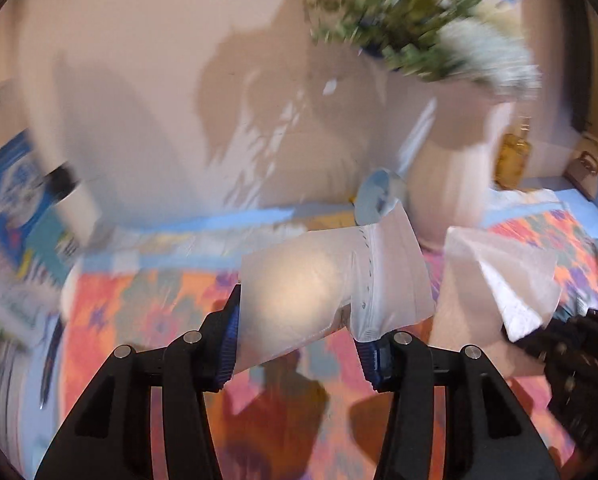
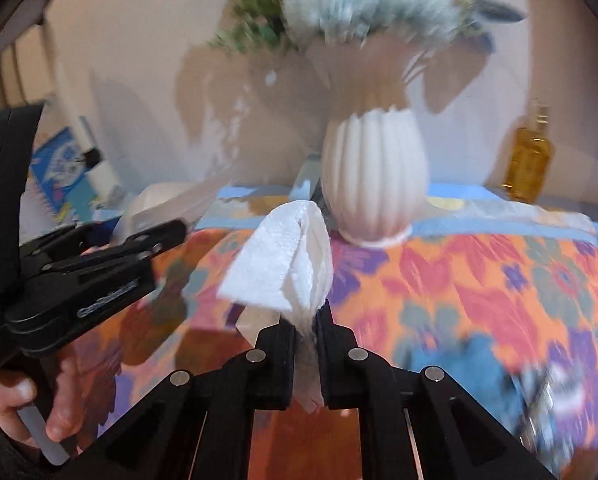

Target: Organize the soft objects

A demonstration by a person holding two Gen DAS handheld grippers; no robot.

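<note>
Above floral tablecloth: left gripper pinching plastic zip bag; right gripper clamped on folded paper towel.

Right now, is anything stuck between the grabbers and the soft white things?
No. The left gripper already holds the plastic pouch, and the right gripper is pinched on the white tissue. Nothing visible sits between.

Left tool with fingers spread wide, right tool nearly closed, both raised and level.
</note>
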